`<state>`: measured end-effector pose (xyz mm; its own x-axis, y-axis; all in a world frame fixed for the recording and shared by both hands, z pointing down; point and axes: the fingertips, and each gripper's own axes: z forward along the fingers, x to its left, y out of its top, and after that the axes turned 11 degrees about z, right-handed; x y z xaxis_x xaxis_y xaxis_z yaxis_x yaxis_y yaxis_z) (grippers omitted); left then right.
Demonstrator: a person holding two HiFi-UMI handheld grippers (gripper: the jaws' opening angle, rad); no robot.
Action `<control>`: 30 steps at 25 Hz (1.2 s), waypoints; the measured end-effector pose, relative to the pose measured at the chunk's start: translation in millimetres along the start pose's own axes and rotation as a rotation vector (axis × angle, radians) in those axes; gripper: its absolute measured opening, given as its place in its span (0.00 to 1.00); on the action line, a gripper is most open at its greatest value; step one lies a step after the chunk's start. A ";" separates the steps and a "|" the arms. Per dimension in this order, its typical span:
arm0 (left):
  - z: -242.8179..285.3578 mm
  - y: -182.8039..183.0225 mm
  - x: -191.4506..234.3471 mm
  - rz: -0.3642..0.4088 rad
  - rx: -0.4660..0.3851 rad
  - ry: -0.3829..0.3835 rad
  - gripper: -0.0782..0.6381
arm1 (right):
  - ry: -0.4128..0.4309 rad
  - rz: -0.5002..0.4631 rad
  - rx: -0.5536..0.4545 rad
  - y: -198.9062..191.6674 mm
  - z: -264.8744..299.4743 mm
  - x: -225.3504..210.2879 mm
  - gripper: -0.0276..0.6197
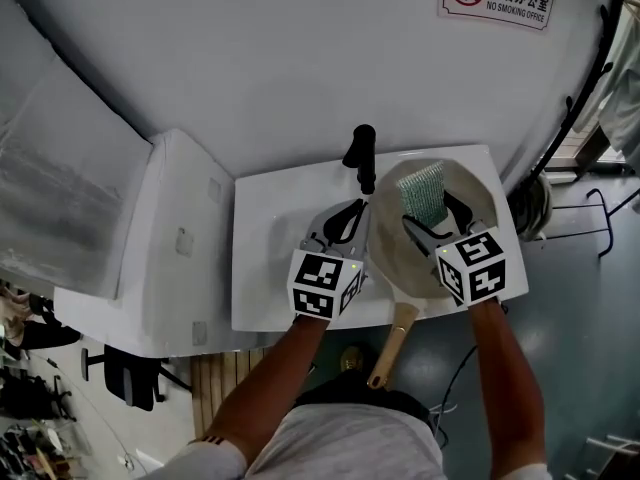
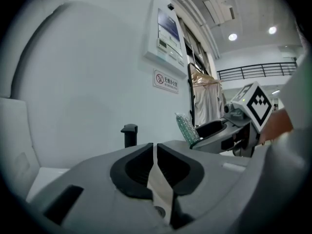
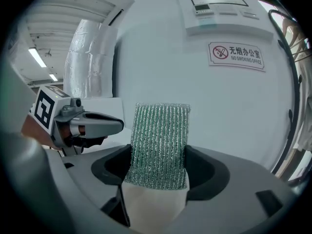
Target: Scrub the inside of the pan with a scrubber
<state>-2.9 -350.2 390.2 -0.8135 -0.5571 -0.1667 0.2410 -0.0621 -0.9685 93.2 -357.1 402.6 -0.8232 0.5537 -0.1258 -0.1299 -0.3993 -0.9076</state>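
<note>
Head view shows the pan (image 1: 392, 253) lying on the white tabletop (image 1: 270, 268), with its wooden handle (image 1: 392, 343) pointing toward the person. The right tool (image 1: 435, 218) is clamped on the green scrubber (image 1: 422, 196), which stands up from the jaws over the far part of the pan. In the right gripper view the scrubber (image 3: 160, 145) fills the gap between the two pads, and the cream inside of the pan is seen under it. I cannot tell if the scrubber touches the pan, and it seems to be a little above the surface. The left tool (image 1: 350, 213) is just beside the left rim of the pan, near a black post (image 1: 361, 156). In the left gripper view its jaws are together and I see nothing gripped. I judge that the task is at its beginning: the scrubber is already in the grip and brought to the pan, but the rubbing of the inside is not yet done. The pan is not held by any tool, so it may slide when the scrubbing begins.
</note>
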 end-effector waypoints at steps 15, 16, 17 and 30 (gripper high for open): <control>27.4 -70.6 -4.1 -0.119 0.245 -0.070 0.38 | -0.012 -0.015 0.247 -51.6 56.6 -16.6 0.58; 29.1 -75.2 -5.4 -0.128 0.260 -0.077 0.39 | -0.013 -0.017 0.264 -54.7 60.1 -17.0 0.58; 30.5 -79.4 -6.5 -0.136 0.274 -0.083 0.40 | -0.014 -0.019 0.280 -57.5 63.5 -17.2 0.58; 48.4 -113.3 -19.4 -0.232 0.369 -0.158 0.41 | -0.035 -0.030 0.425 -87.0 94.5 -27.0 0.58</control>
<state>11.2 -372.4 512.1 -0.7843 -0.6115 0.1045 0.2579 -0.4747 -0.8415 74.4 -406.4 522.8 -0.8331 0.5471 -0.0815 -0.3641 -0.6533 -0.6638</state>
